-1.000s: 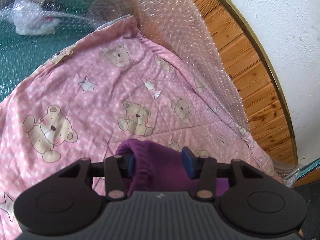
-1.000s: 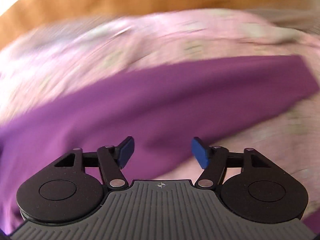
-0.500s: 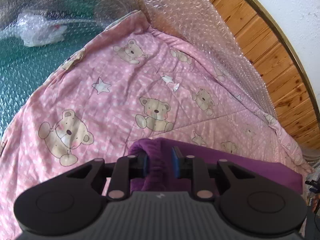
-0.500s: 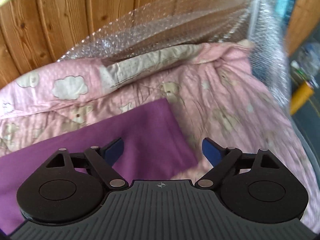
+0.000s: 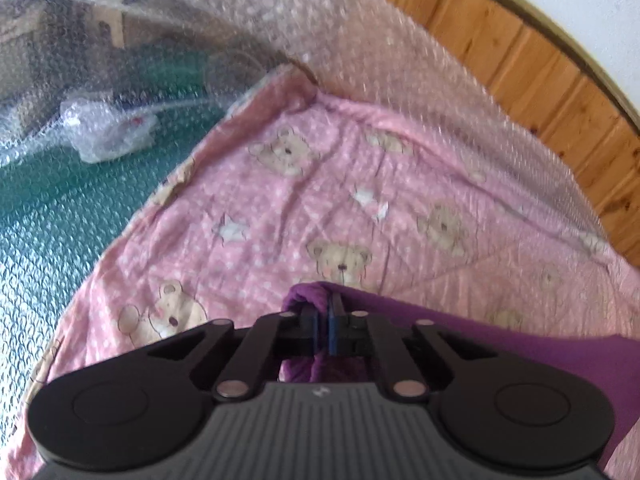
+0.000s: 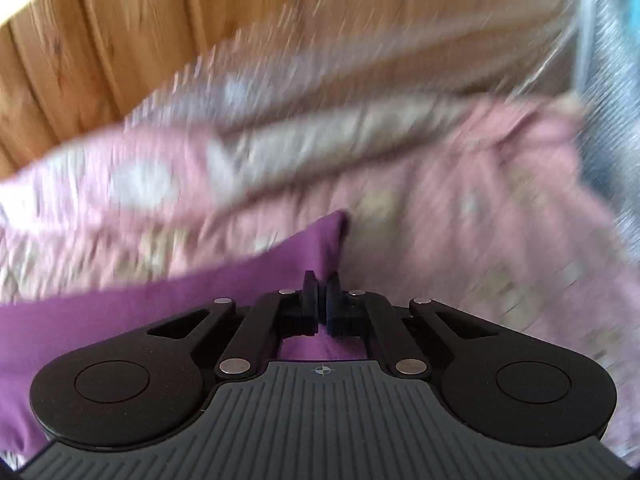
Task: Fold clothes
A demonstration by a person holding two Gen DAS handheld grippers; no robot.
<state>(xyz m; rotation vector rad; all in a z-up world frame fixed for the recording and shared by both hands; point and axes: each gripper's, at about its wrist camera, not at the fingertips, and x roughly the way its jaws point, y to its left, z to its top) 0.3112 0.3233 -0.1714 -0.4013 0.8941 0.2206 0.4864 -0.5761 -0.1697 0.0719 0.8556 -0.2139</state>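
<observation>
A purple garment (image 5: 460, 332) lies on a pink teddy-bear quilt (image 5: 320, 200). My left gripper (image 5: 323, 320) is shut on a bunched, elastic-looking edge of the garment (image 5: 306, 298). In the right wrist view, which is blurred by motion, my right gripper (image 6: 322, 292) is shut on a corner of the same purple garment (image 6: 280, 268), which rises to a peak in front of the jaws. The rest of the garment runs off to the left below the gripper body.
Bubble wrap (image 5: 360, 40) covers the quilt's far edge and a green surface (image 5: 52, 216) to the left, where a wrapped bundle (image 5: 108, 136) lies. A wooden panelled wall (image 5: 540, 80) stands behind the quilt; it also shows in the right wrist view (image 6: 120, 40).
Both grippers have closed from open onto the purple garment. The left one shut on the bunched edge, the right one moved to the corner and shut on it.
</observation>
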